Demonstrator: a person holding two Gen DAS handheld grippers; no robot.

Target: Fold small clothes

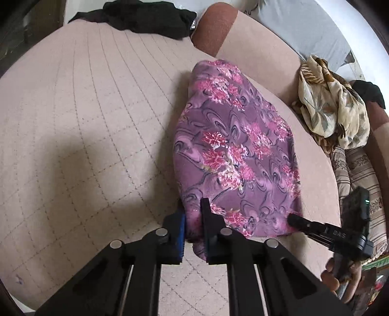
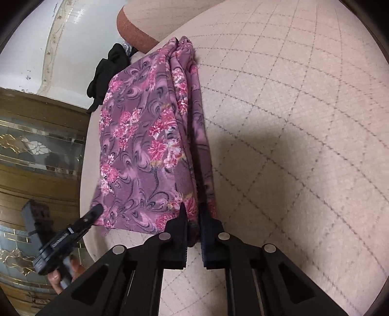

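A purple cloth with pink flowers (image 1: 233, 145) lies folded into a long strip on the pale quilted seat (image 1: 85, 121). My left gripper (image 1: 193, 218) is shut on the cloth's near left corner, with fabric bunched between its fingers. At the near right corner, the right gripper (image 1: 293, 218) has its tip on the cloth. In the right wrist view, the cloth (image 2: 145, 136) runs away from my right gripper (image 2: 193, 220), which is shut on the thick folded edge. There the left gripper (image 2: 96, 210), held by a hand, meets the other near corner.
A black garment (image 1: 145, 17) lies at the seat's far end. A beige leaf-print scarf (image 1: 333, 109) is heaped on the right, above a striped cushion (image 1: 359, 175). A brown bolster (image 1: 214, 26) lies behind the cloth. A wooden cabinet with glass (image 2: 36, 145) stands beyond the seat's edge.
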